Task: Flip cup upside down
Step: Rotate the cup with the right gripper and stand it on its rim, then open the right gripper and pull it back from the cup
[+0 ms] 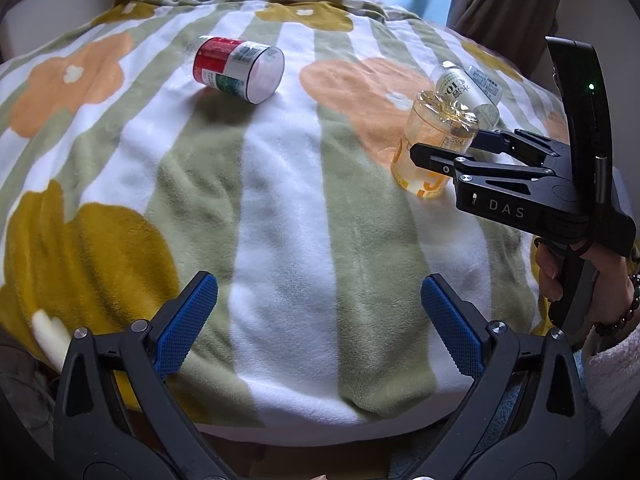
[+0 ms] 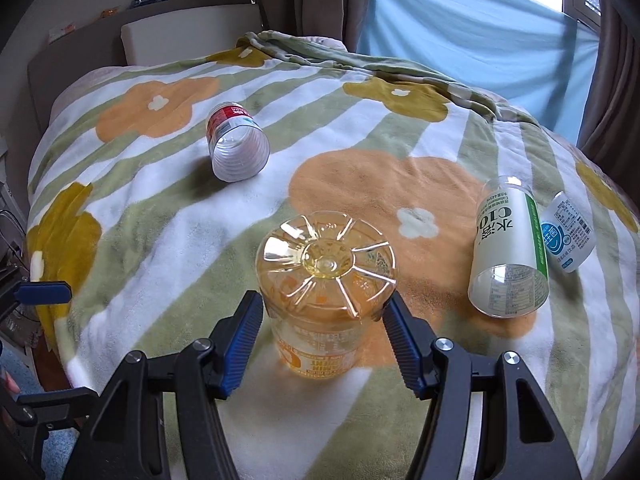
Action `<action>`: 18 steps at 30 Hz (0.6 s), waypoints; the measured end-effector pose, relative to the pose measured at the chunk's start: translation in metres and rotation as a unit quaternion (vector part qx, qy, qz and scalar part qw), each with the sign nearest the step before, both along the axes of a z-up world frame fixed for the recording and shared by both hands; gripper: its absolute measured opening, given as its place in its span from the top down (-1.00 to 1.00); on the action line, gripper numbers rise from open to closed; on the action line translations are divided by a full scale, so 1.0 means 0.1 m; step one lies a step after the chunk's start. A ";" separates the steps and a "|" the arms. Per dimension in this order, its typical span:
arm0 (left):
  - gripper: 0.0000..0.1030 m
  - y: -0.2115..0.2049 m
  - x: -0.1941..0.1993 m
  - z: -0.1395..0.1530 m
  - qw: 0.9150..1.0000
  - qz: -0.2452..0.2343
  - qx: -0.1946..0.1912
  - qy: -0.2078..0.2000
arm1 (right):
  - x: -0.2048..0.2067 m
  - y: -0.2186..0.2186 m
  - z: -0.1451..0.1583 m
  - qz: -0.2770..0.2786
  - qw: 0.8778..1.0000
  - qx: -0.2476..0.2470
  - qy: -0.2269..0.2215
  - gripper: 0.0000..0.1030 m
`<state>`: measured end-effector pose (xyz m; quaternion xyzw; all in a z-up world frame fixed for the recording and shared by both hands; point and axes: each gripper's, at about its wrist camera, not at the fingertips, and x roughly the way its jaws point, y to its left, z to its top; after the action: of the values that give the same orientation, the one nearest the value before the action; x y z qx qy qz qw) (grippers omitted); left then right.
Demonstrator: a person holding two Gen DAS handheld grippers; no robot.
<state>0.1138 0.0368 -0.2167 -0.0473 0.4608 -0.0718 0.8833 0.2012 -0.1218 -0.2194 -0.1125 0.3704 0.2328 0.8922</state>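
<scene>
On the flowered blanket (image 2: 168, 216), the inverted orange cup (image 2: 324, 296) stands between the right gripper (image 2: 320, 340) jaws, nearly touching; release squarely. Left gripper (image 1: 316, 320) gapes wide, empty.

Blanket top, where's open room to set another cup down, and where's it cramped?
Free: the blanket between the red-labelled cup, the orange cup and the left gripper. Crowded: far right, where the green-labelled cup and blue-labelled cup lie together.
</scene>
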 end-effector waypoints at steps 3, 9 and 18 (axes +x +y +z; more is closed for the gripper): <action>-0.97 0.00 0.00 0.00 1.000 -0.001 0.000 0.000 | -0.01 -0.02 0.03 -0.002 1.000 0.012 -0.005 -0.12; -0.97 0.01 -0.02 0.02 1.000 -0.001 0.000 -0.006 | 0.05 -0.10 0.12 -0.030 0.999 0.032 -0.006 -0.71; -0.97 0.01 -0.05 0.06 1.000 0.000 0.006 -0.017 | -0.07 -0.19 0.26 -0.046 0.997 0.040 -0.037 -0.86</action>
<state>0.1084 0.0378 -0.2106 -0.0411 0.4464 -0.0694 0.8912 0.1942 -0.1407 -0.1933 -0.0678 0.3323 0.2016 0.9189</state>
